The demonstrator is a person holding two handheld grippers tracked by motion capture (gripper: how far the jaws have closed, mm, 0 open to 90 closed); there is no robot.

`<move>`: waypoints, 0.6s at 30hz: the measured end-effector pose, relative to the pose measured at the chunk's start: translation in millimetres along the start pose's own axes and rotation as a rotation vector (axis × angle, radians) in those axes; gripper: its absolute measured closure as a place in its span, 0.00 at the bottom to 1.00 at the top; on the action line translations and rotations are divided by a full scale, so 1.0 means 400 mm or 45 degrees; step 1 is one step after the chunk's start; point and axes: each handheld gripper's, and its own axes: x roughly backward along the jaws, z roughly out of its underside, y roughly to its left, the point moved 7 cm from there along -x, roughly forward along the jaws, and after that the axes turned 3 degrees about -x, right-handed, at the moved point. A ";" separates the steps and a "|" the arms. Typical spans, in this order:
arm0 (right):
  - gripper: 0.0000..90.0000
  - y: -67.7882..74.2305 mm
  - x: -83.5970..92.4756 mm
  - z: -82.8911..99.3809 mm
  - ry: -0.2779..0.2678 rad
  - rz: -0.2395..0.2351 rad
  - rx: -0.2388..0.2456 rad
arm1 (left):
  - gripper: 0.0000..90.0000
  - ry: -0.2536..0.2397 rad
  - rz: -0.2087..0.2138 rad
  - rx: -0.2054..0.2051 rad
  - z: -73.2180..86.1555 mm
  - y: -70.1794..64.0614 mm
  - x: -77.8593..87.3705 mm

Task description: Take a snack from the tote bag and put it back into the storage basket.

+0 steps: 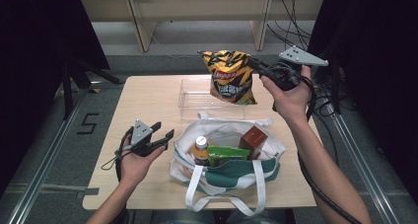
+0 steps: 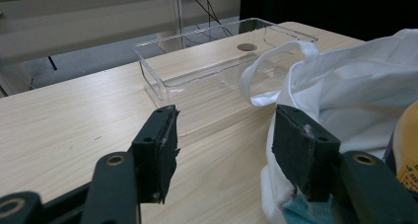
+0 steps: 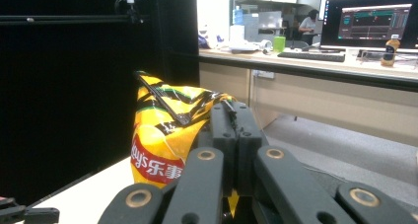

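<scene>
Right gripper [image 1: 256, 66] clamped on yellow-and-black crinkly foil crisp bag [image 1: 230, 77] by its top edge, above clear plastic tray [image 1: 190, 93]; thin pinch risks slipping; left gripper [image 1: 162, 133] jaws apart, idle

The chip bag [image 1: 230, 76] is shiny, crinkly foil or plastic. The clear box [image 2: 217, 66] under it looks like smooth, glossy plastic. The table [image 1: 148, 105] under the box is pale, matt wood. The white bag [image 1: 224, 184] near the box is soft cloth. The gripper pads [image 2: 165, 150] look black and maybe rubbery
</scene>
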 end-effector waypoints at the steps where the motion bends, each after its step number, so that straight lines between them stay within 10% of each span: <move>1: 1.00 0.000 0.000 0.000 0.000 0.000 0.000 | 0.47 -0.001 -0.001 0.003 0.000 0.000 0.000; 18: 1.00 -0.034 -0.057 -0.003 0.017 0.050 -0.043 | 0.47 0.000 -0.002 0.006 0.001 0.001 0.000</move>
